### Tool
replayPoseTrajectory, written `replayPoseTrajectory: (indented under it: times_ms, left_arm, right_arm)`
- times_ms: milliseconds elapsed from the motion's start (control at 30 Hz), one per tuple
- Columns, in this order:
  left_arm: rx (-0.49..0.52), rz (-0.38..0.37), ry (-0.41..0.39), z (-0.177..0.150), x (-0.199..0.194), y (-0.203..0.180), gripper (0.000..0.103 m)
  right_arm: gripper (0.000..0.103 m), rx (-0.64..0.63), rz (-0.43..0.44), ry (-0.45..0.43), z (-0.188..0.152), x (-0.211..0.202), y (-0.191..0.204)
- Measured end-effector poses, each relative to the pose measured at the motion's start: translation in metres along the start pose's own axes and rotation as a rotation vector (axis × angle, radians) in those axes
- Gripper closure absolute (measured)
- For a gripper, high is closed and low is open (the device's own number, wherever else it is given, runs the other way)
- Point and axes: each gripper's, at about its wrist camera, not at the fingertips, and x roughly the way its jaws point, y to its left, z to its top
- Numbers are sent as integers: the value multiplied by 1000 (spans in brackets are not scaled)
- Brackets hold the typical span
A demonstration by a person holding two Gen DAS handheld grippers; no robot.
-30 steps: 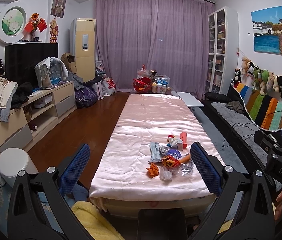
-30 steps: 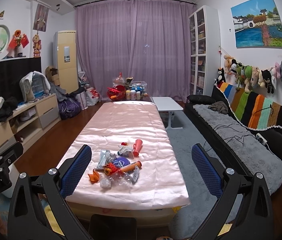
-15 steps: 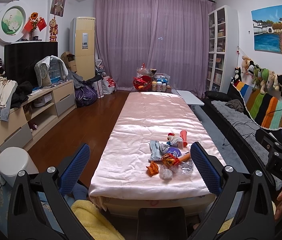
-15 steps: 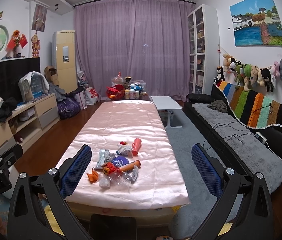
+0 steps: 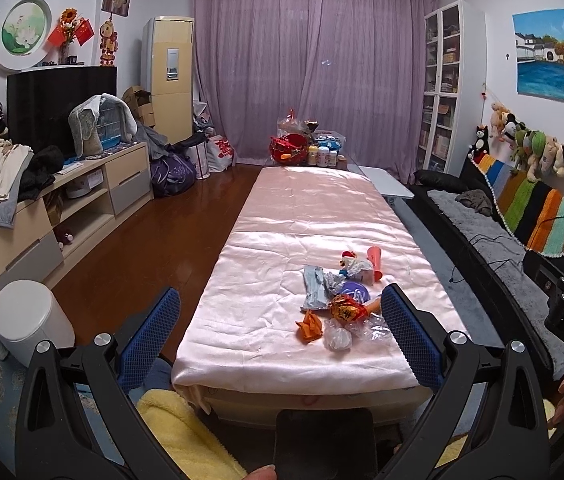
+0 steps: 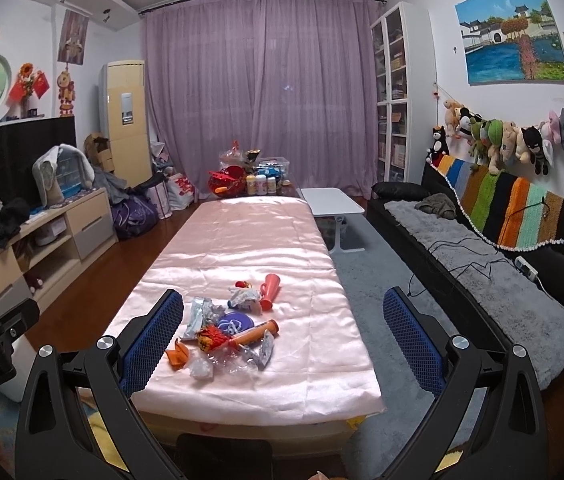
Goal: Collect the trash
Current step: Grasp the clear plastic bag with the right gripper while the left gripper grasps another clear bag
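1. Along the left wall stands a low cabinet (image 5: 81, 196) heaped with clothes, a dark television (image 5: 53, 100) behind it and a tall cream air conditioner (image 5: 169, 80) in the corner.
2. On the wooden floor (image 5: 153, 248) at the near left sits a white bin (image 5: 27, 326), well apart from the trash.
3. Down the middle of the room runs a long table under a pink satin cloth (image 5: 306, 208), reaching back to mauve curtains (image 5: 314, 60).
4. At the near end of that cloth lies the pile of trash (image 5: 338, 300): a silver wrapper (image 5: 316, 286), a blue disc (image 5: 354, 292), a red wrapper (image 5: 346, 310), an orange scrap (image 5: 310, 326), clear plastic and a pink cup (image 5: 376, 262) tipped on its side.
5. Before the table, the left gripper (image 5: 277, 328) hovers with its blue-padded jaws spread wide, holding nothing.
6. Further right, the right gripper (image 6: 282, 334) also hangs short of the table, jaws spread wide and empty; the pile shows just beside its left finger.
7. Beyond the grey rug (image 6: 378, 280) stands a dark sofa (image 6: 482, 264) with a striped blanket, plush toys strung above, a painting (image 6: 514, 36) over them and a white bookcase (image 6: 398, 96) in the corner.
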Motion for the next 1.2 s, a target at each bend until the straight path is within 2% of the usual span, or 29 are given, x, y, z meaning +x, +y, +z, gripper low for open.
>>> replayPoseTrajectory:
  times_ms: [67,133,200,300,533,633,800,900,967,1100,1200]
  left_arm:
    - [17,27,12,-3,12,-1,8]
    - [17,19,44,-7,26,-1,8]
    - [26,19,78,-11,41,0,8]
    - [33,29,127,-19,65,2,8]
    - [75,25,246,-43,114,3,8]
    - [83,5,303,-57,133,4,8]
    - [89,-35,384,-77,163,2,8]
    - [97,-69,426,-85,179,-1,8]
    - [127,-85,440,-89,185,-7,8]
    - [110,-154,460,-91,192,-12,8]
    - [94,-193,466,-91,198,-17,12]
  right_arm:
    - [3,-3,1,24,-5,10,0]
    - [3,35,43,55,-9,22,-3]
    - [3,43,43,76,-14,34,-5]
    - [3,28,19,129,-24,57,-4]
    - [3,-21,81,242,-53,100,8]
    - [3,-31,107,330,-69,124,12]
    - [3,-1,95,484,-100,165,12]
    - [3,18,96,542,-112,183,12]
    - [3,46,126,568,-114,195,11]
    - [3,45,186,580,-112,210,21]
    - [17,44,227,605,-113,224,32]
